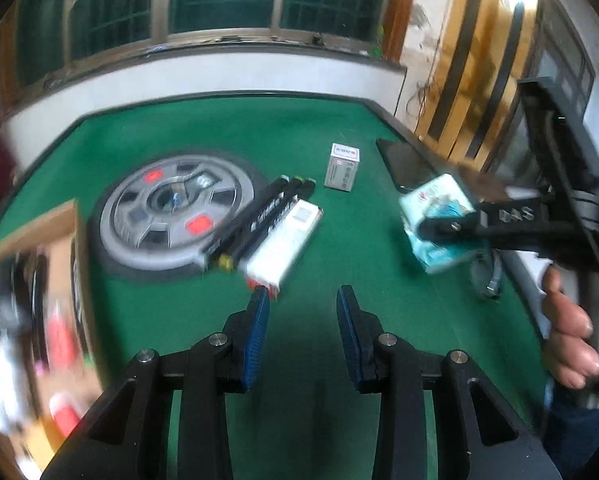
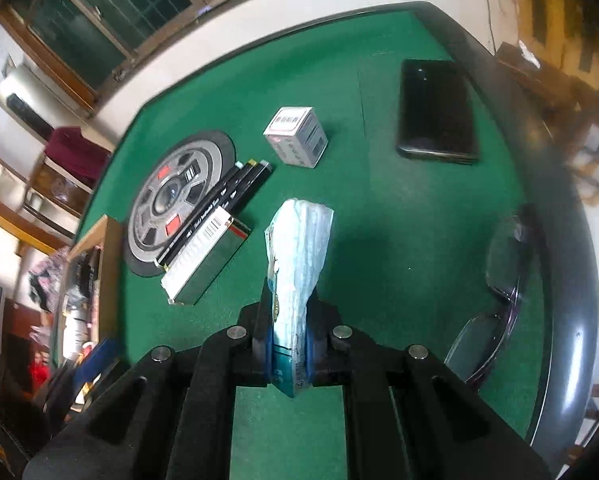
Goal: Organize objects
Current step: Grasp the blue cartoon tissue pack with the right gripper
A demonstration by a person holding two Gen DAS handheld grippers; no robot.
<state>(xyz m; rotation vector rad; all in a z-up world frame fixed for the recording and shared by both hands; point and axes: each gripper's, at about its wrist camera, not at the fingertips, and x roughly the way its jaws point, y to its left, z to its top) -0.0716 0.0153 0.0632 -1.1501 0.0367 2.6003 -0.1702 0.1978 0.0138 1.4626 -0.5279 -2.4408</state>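
My right gripper (image 2: 289, 300) is shut on a light blue tissue pack (image 2: 299, 252) and holds it above the green table (image 2: 379, 216); it also shows in the left wrist view (image 1: 435, 216). My left gripper (image 1: 303, 300) is open and empty, low over the felt. Just beyond it lies a flat white box (image 1: 285, 244) beside black marker pens (image 1: 259, 216) on a wheel-shaped mat (image 1: 171, 216). A small white box (image 1: 342, 168) stands further back. In the right wrist view I see the same flat box (image 2: 207, 256), pens (image 2: 223, 204) and small box (image 2: 297, 136).
A black phone (image 2: 437, 110) lies at the far right, and glasses (image 2: 495, 292) near the right table edge. A wooden box (image 1: 39, 300) with mixed items sits at the left edge, also in the right wrist view (image 2: 87, 284). A window wall runs behind the table.
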